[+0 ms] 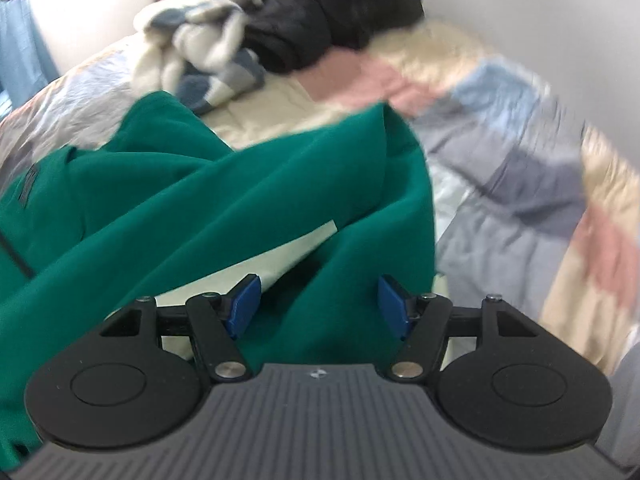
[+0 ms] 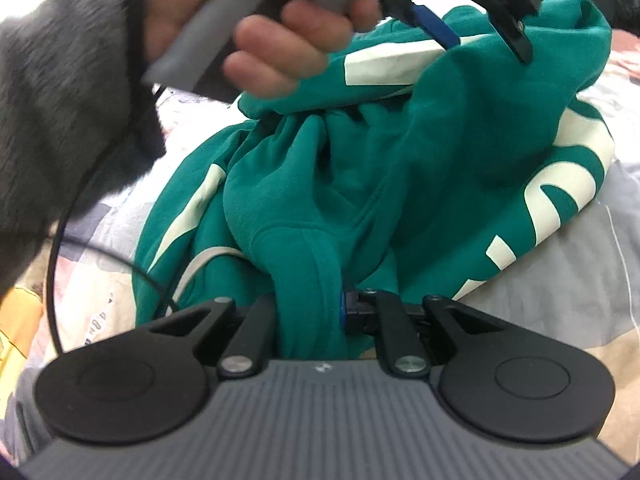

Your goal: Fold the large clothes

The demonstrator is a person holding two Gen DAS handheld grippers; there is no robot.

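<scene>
Right wrist: rumpled green fleece sweatshirt.

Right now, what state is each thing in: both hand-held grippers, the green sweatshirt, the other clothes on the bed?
Left hand-held gripper: open, above the sweatshirt, holding nothing.
Right hand-held gripper: shut on a fold of the sweatshirt.
Green sweatshirt: crumpled, unfolded, lying on the bed.
Black garment: heaped, unfolded.
White and blue garment: heaped, unfolded.
Bedspread: wrinkled.
</scene>
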